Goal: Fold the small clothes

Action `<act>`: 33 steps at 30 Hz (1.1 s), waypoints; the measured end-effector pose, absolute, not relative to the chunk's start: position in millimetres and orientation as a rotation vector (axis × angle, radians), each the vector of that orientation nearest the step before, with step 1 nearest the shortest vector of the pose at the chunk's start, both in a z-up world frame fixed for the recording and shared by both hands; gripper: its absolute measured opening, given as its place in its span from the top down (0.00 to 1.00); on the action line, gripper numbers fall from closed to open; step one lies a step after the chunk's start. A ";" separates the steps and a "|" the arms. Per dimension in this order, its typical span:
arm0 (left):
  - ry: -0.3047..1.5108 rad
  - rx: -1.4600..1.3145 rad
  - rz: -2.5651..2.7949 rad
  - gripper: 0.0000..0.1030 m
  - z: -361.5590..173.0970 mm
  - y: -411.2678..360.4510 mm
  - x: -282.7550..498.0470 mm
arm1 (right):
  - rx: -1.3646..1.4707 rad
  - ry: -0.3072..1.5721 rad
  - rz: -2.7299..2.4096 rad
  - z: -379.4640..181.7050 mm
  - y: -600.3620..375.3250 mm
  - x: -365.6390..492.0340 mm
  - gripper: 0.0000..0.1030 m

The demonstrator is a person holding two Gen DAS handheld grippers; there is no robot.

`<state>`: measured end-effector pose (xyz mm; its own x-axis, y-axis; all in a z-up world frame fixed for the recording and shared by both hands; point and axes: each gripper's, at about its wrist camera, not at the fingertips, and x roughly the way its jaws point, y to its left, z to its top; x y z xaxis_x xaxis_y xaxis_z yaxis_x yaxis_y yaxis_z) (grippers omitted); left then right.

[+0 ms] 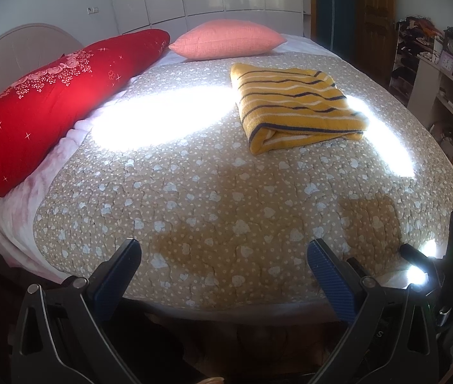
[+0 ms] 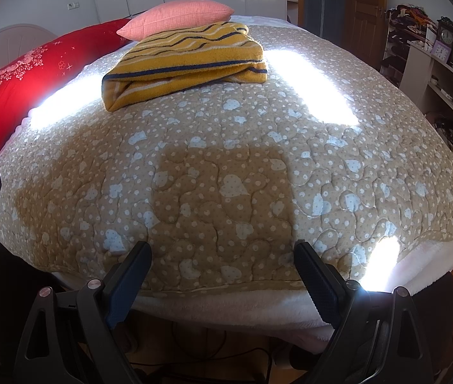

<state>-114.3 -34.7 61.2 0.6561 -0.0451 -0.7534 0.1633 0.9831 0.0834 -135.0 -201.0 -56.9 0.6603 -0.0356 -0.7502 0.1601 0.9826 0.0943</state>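
A yellow garment with white and dark blue stripes [image 1: 296,105] lies folded into a thick rectangle on the bed, right of middle and well ahead of both grippers. It also shows in the right wrist view [image 2: 184,64], far ahead. My left gripper [image 1: 223,246] is open and empty, over the near edge of the bed. My right gripper [image 2: 223,249] is open and empty, also at the near edge, and part of it shows in the left wrist view [image 1: 418,262] at the right.
The bed has a beige quilt with white hearts and dots [image 1: 210,198]. A long red pillow [image 1: 50,102] lies along its left side and a pink pillow [image 1: 226,40] at the far end. Shelves with clutter [image 1: 443,73] stand at the right.
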 end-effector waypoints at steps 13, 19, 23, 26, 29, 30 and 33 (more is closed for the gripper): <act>0.835 0.108 -0.089 0.00 64.3 -13.6 -100.3 | 0.031 0.759 -0.093 -23.2 -191.9 -116.5 0.09; 0.855 0.082 -0.069 0.00 61.1 -0.3 -94.5 | -0.007 0.800 -0.063 -32.0 -178.8 -111.8 0.09; 0.868 0.082 -0.068 0.00 57.7 -1.2 -93.3 | -0.018 0.816 -0.057 -35.7 -176.2 -110.2 0.09; 0.870 0.093 -0.077 0.00 56.1 -4.4 -94.6 | -0.020 0.823 -0.060 -38.5 -174.9 -109.5 0.09; 0.885 0.097 -0.085 0.00 53.0 -6.5 -93.8 | -0.019 0.828 -0.065 -41.5 -175.7 -109.8 0.09; 0.894 0.093 -0.087 0.00 51.2 -6.5 -92.9 | -0.018 0.830 -0.067 -42.5 -175.4 -109.5 0.09; 0.928 0.081 -0.097 0.00 45.4 -5.7 -89.6 | -0.009 0.835 -0.074 -45.3 -177.6 -110.1 0.09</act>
